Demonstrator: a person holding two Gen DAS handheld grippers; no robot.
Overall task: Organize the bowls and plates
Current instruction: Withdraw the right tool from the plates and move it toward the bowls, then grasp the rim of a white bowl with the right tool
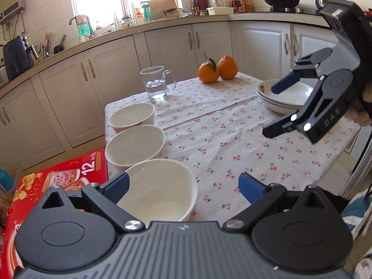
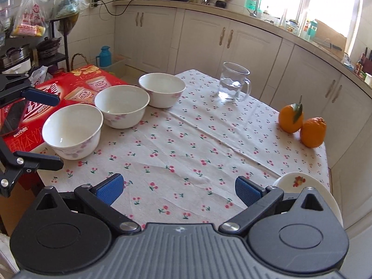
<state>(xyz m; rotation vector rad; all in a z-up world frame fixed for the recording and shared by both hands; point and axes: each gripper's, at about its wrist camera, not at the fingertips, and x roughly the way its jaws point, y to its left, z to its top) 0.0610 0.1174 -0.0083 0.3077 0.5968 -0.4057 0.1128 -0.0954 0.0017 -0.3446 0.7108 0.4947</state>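
Three white bowls stand in a row along the table's left edge: near (image 1: 160,190), middle (image 1: 136,144) and far (image 1: 131,117). My left gripper (image 1: 183,187) is open just above the near bowl; its left pad overlaps the rim and the right pad is well clear. In the right wrist view the same near bowl (image 2: 72,130) sits beside the left gripper (image 2: 59,132). A stack of white plates (image 1: 283,97) lies at the right edge, with my right gripper (image 1: 276,109) open above it. That gripper (image 2: 180,191) holds nothing; the plates (image 2: 300,181) are partly hidden behind it.
A glass mug of water (image 1: 155,83) and two oranges (image 1: 217,69) stand at the far side of the cherry-print tablecloth (image 1: 232,139). A red carton (image 1: 58,179) sits beside the table on the left. Kitchen cabinets (image 1: 162,46) run behind.
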